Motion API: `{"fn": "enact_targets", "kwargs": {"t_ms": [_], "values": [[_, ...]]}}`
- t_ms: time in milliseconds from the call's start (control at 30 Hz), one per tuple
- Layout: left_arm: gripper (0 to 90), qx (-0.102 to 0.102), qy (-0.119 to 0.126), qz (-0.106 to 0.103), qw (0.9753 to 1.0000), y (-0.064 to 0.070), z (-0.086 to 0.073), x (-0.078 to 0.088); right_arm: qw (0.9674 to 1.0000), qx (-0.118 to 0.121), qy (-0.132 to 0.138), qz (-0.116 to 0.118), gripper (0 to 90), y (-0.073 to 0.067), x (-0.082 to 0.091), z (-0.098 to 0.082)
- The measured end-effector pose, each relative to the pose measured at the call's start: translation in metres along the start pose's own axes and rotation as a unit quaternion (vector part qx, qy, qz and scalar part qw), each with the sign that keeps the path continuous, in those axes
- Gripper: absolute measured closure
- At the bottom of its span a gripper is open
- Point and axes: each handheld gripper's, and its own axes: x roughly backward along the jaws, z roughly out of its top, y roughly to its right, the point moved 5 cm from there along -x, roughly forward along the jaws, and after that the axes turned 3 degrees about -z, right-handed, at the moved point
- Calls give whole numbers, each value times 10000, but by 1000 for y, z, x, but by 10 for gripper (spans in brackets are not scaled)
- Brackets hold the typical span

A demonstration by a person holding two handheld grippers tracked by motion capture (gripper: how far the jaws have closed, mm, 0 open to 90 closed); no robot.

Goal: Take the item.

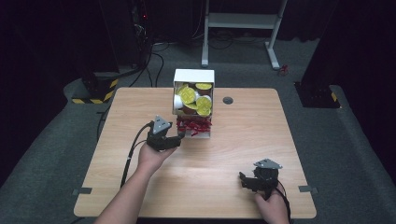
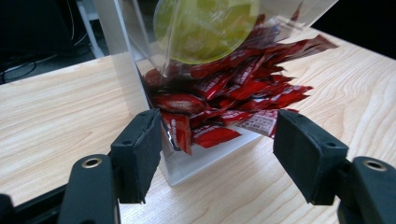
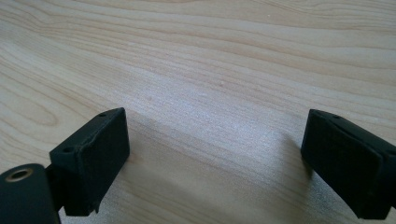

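Note:
A white-topped clear dispenser box stands at the back middle of the wooden table. Its upper part holds yellow-lidded cups, and red packets spill out at its base. My left gripper is open just left of those packets. In the left gripper view the left gripper has its jaws spread on either side of the clear tray front, with the red packets between and just beyond them and a yellow lid above. My right gripper is open over bare wood near the front right; in its own view the right gripper holds nothing.
A dark round grommet sits in the table right of the box. A white desk frame and black stands are on the floor behind. Bits of grey tape mark the table's front corners.

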Motion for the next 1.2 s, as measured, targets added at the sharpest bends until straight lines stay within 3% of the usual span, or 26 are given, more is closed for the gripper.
{"fn": "enact_targets", "kwargs": {"t_ms": [233,367,667,1200], "values": [[413,-38,6,124,9999,-2,5,-7,10000,1,0,0,78,0,0,0],[532,-23,71,229,9997,-4,7,-10,10000,1,0,0,78,0,0,0],[543,-129,21,291,9995,-4,3,-20,10000,0,0,0,78,0,0,0],[751,-111,105,310,9994,-3,5,-20,10000,3,2,1,78,0,0,0]]}}
